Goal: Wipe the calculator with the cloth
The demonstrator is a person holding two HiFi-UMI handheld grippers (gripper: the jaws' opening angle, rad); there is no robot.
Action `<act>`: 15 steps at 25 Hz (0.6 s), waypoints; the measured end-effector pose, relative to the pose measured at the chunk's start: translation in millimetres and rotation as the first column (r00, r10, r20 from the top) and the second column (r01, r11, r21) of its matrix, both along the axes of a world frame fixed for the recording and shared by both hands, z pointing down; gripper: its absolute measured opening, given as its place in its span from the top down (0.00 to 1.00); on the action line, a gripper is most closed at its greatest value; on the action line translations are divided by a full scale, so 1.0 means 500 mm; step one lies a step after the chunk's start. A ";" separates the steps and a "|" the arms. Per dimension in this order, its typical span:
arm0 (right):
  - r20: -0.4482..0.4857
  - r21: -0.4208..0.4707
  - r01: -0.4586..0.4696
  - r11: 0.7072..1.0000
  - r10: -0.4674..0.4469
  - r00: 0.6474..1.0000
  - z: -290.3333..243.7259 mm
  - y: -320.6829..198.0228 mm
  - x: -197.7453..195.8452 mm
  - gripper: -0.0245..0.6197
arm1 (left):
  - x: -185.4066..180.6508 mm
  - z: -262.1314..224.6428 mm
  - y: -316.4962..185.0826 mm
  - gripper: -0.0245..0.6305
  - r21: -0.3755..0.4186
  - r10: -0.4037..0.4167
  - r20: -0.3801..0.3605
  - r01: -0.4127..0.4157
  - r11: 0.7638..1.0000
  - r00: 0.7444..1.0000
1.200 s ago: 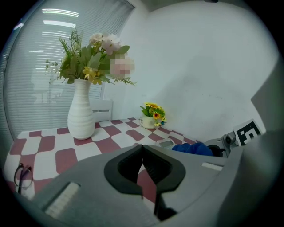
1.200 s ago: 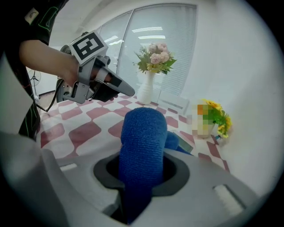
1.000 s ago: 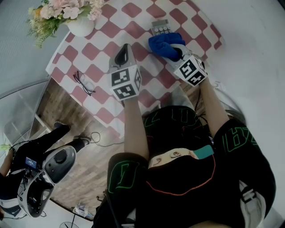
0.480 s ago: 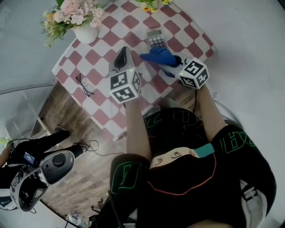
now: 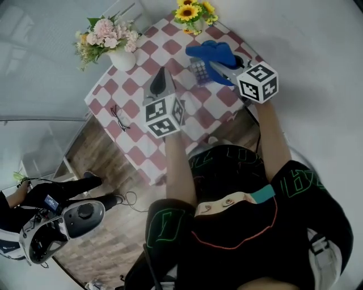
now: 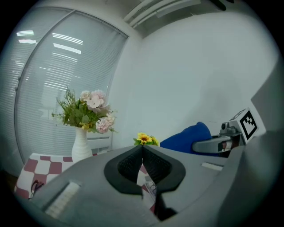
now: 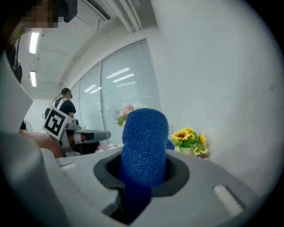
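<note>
The grey calculator [image 5: 197, 71] lies on the red-and-white checked table [image 5: 136, 136], towards its far side. My right gripper [image 5: 221, 65] is shut on the blue cloth [image 5: 211, 52] and holds it in the air just right of and above the calculator. In the right gripper view the cloth [image 7: 144, 146] stands up in a roll between the jaws and hides the fingertips. My left gripper [image 5: 160, 79] hovers left of the calculator; its jaws [image 6: 142, 148] are shut with nothing in them. A sliver of the calculator [image 6: 151, 186] shows below them.
A white vase of pink flowers [image 5: 122, 56] stands at the table's far left and a small pot of sunflowers [image 5: 193, 14] at the far edge. Black glasses [image 5: 120, 118] lie near the left edge. A machine [image 5: 62, 224] stands on the floor; a person [image 7: 66, 105] stands behind.
My right gripper has lifted the blue cloth off the calculator, which now shows beside it. Both grippers have risen, and the head view has shifted so the table sits farther up.
</note>
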State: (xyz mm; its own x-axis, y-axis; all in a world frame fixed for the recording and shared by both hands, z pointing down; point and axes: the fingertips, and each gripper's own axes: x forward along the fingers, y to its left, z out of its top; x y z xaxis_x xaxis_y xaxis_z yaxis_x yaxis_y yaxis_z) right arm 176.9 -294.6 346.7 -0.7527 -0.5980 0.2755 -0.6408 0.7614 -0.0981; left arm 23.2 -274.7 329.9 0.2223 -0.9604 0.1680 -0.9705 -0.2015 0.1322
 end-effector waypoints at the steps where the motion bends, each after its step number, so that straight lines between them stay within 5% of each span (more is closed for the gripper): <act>1: 0.021 0.009 -0.016 1.000 0.016 1.000 -0.020 -0.014 0.011 0.78 | 0.000 -0.011 -0.002 0.95 0.011 -0.010 0.002 0.010 1.000 1.000; 6: 0.181 0.054 -0.202 0.978 0.189 0.965 -0.022 -0.055 0.074 0.78 | -0.005 -0.009 -0.015 0.95 0.099 -0.028 0.064 0.022 0.995 0.998; 15: 0.186 0.103 -0.421 0.901 0.398 0.898 -0.103 -0.031 0.165 0.79 | -0.025 -0.105 -0.013 0.95 0.189 -0.050 0.020 0.046 0.981 0.999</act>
State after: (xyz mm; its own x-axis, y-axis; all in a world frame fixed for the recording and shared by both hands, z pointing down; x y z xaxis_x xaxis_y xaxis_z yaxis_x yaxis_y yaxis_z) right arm 259.4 -310.1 295.1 -0.4590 -0.8859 0.0675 -0.8838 0.4475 -0.1365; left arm 10.8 -281.1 277.2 0.1733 -0.9848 -0.0119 -0.9821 -0.1737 0.0724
